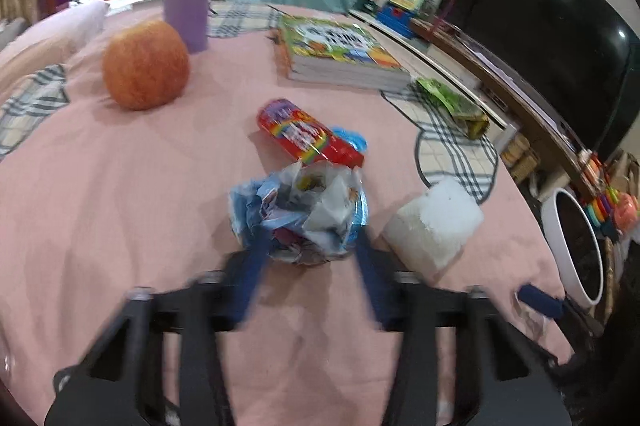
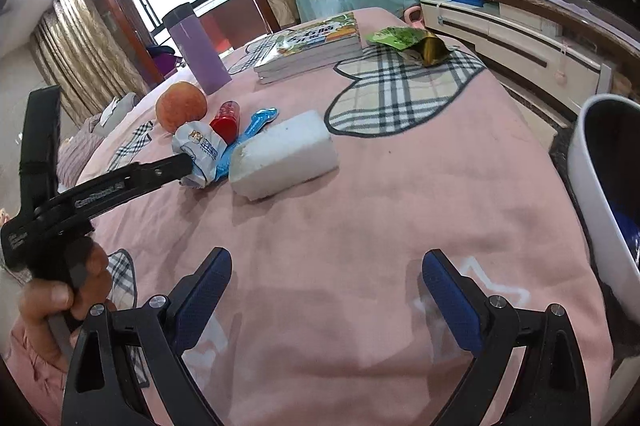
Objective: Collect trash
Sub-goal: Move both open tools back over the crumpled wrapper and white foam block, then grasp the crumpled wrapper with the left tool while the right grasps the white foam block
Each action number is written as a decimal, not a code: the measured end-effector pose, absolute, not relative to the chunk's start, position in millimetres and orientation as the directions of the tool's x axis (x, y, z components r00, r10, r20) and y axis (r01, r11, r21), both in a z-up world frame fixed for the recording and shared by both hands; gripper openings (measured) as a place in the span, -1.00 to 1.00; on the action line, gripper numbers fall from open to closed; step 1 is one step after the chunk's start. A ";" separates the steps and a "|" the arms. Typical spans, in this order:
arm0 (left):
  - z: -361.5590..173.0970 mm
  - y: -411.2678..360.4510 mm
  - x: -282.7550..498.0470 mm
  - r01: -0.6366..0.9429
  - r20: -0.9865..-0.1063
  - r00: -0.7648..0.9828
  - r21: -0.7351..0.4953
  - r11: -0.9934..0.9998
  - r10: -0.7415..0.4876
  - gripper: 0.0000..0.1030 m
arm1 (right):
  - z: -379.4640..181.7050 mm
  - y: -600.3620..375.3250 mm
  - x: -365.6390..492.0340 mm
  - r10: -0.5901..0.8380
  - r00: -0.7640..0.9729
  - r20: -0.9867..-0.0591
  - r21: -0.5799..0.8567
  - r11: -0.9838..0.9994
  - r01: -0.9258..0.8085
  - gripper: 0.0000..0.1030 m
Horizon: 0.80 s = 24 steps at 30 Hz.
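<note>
On pink bedspread, crumpled blue-white wrapper pinched by left hand-held gripper, right hand-held gripper spread.

We see a crumpled wrapper, blue and silver-white with print on it, balled up on the pink bedspread with its open side up. It lies just beside a white foam block, which rests on its side on the pink bedspread; in the right wrist view one end of it looks dirty. Touching the wrapper's far side we see a red tube with rainbow print, lying flat, and a blue plastic piece just behind it. A green snack bag with a gold torn-open end lies flat on the plaid patch near the bed's edge, well apart from the rest. We see a white bin standing beside the bed, dark inside.
</note>
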<state>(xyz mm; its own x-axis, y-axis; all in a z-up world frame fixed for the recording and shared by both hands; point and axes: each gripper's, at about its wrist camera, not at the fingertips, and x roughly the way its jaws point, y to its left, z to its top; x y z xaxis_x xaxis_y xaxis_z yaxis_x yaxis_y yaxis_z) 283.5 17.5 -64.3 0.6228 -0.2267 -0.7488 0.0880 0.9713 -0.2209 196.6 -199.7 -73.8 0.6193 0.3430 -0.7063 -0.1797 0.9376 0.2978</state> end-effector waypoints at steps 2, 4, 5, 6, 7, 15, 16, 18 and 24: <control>-68.3 22.5 282.0 0.102 -0.755 0.604 -0.242 0.965 -0.253 -0.82 | -74.9 -193.7 202.4 0.345 0.620 -0.705 0.291 0.938 -0.191 0.89; -72.6 36.3 274.4 0.097 -0.752 0.594 -0.287 0.953 -0.287 -0.82 | -76.0 -185.5 209.5 0.348 0.614 -0.709 0.277 0.937 -0.211 0.89; -73.9 42.2 270.4 0.093 -0.750 0.587 -0.309 0.946 -0.303 -0.82 | -75.8 -180.3 213.2 0.349 0.612 -0.710 0.269 0.937 -0.222 0.89; -75.2 48.8 266.1 0.093 -0.747 0.583 -0.331 0.939 -0.321 -0.82 | -75.2 -175.5 216.9 0.349 0.613 -0.708 0.259 0.937 -0.235 0.89; -76.4 55.2 260.8 0.095 -0.742 0.580 -0.350 0.932 -0.338 -0.82 | -74.7 -170.9 220.4 0.349 0.617 -0.706 0.247 0.937 -0.247 0.89; -89.4 78.6 237.3 0.111 -0.722 0.557 -0.424 0.899 -0.409 -0.83 | -79.8 -144.6 257.8 0.281 0.603 -0.747 0.168 0.957 -0.236 0.89; -89.2 78.9 237.6 0.110 -0.721 0.559 -0.425 0.898 -0.410 -0.83 | -81.4 -144.5 262.1 0.268 0.597 -0.756 0.164 0.961 -0.223 0.89; -91.1 77.0 239.4 0.114 -0.725 0.552 -0.424 0.899 -0.412 -0.83 | -82.2 -146.4 266.7 0.255 0.599 -0.759 0.167 0.966 -0.200 0.89; -90.5 72.2 238.6 0.135 -0.726 0.557 -0.400 0.906 -0.404 -0.83 | -77.5 -149.9 257.2 0.234 0.649 -0.724 0.157 0.972 -0.175 0.48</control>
